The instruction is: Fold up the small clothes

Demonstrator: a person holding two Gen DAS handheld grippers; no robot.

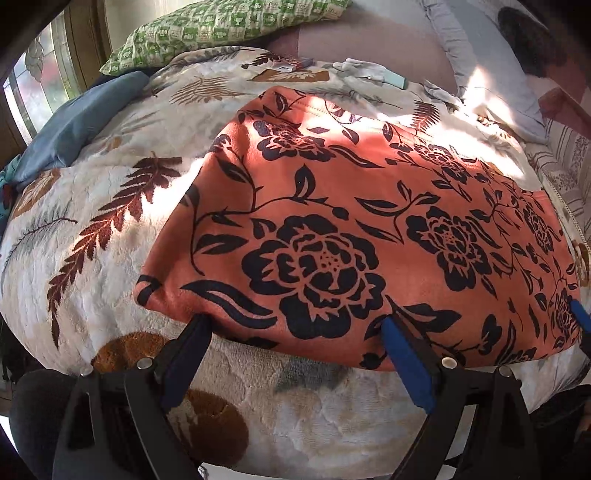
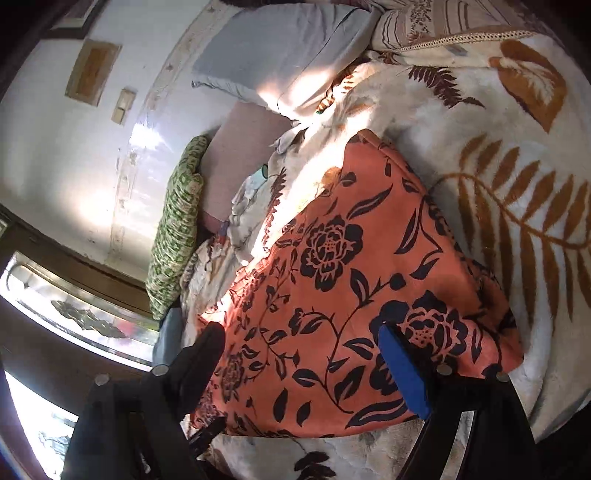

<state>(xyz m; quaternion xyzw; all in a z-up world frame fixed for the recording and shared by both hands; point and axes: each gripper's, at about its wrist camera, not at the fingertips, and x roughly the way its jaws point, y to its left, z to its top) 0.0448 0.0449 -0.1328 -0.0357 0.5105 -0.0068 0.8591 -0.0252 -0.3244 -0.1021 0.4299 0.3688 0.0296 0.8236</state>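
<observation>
Leaf-print blanket (image 1: 110, 236) bears orange floral garment (image 1: 351, 221); both grippers' fingers spread, empty

A fern-patterned blanket (image 1: 92, 229) covers the bed (green checked pillow (image 1: 221, 26) and grey pillow (image 2: 280, 51) beyond).

There are no words, numbers or signs to read in these pictures. The orange cloth (image 1: 369, 206) has only black flowers and leaves on it, and the green pillow (image 1: 221, 26) has only little square shapes. Some small things (image 1: 291, 66) lie far back on the bed, but they are too tiny and fuzzy to show any letters.
</observation>
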